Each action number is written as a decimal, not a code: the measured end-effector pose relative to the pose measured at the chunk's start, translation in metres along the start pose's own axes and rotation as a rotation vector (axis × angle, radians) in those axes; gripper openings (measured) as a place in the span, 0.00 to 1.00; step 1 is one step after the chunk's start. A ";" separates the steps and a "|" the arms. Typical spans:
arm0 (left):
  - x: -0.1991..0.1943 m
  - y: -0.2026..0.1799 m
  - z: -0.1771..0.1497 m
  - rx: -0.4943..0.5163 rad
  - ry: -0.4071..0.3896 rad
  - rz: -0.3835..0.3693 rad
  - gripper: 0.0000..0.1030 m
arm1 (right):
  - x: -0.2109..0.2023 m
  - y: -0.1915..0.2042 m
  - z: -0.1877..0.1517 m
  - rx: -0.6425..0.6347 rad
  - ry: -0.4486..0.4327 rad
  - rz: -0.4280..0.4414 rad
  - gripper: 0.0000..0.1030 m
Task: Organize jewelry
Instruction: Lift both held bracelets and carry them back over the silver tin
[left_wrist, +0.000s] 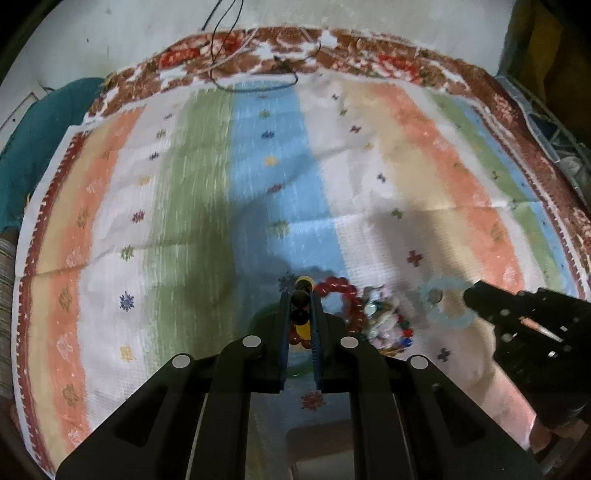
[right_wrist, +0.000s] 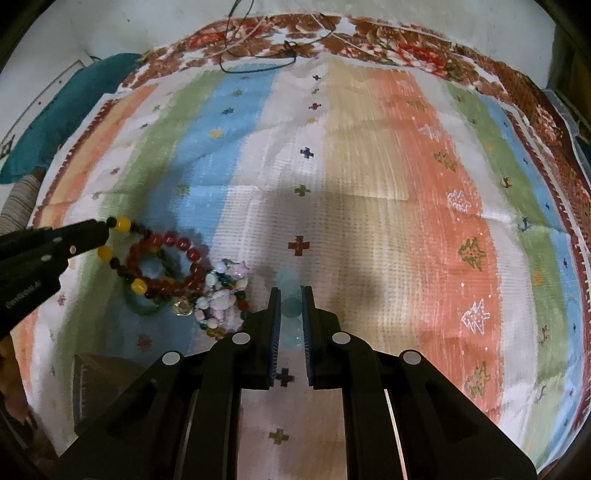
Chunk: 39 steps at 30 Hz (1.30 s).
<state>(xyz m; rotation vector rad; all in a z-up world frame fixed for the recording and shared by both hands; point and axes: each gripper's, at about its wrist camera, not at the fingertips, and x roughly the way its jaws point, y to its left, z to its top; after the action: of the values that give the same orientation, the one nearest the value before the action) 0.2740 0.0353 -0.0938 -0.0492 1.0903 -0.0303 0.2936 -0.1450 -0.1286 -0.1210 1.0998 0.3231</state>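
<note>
Left gripper (left_wrist: 301, 295) clamped on the black-and-yellow bracelet (right_wrist: 123, 224), right gripper (right_wrist: 291, 306) pinching the pale blue bracelet (right_wrist: 291, 308); striped cloth (right_wrist: 369, 184) is wide open toward the frame's top.

Striped patterned cloth (left_wrist: 369, 155), teal fabric (left_wrist: 40, 136), thin black cord (left_wrist: 255, 86)

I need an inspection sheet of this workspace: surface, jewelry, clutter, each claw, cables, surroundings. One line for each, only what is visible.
Surface: striped pastel woven cloth with brown floral border, creased.
Job's things: black-and-yellow bead bracelet; red bead bracelet; green ring-shaped bangle; heap of mixed pastel bead jewelry; pale blue translucent bead bracelet.
Clutter: nothing seen.
Left claw: shut on the black-and-yellow bead bracelet.
Right claw: shut on the pale blue bracelet.
Cables: thin dark cord looped at the far border.
Surroundings: teal fabric at left edge; pale floor beyond.
</note>
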 end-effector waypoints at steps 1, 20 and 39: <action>-0.006 -0.001 0.001 0.002 -0.015 -0.003 0.09 | -0.002 0.001 -0.001 0.000 -0.003 0.001 0.12; -0.044 -0.001 -0.008 0.025 -0.090 0.042 0.09 | -0.035 0.011 -0.012 -0.007 -0.056 0.016 0.12; -0.076 -0.005 -0.033 0.016 -0.108 0.028 0.09 | -0.074 0.013 -0.029 0.008 -0.123 0.056 0.12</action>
<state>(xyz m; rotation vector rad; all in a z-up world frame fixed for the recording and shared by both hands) 0.2099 0.0336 -0.0419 -0.0209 0.9827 -0.0105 0.2345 -0.1551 -0.0748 -0.0630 0.9840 0.3716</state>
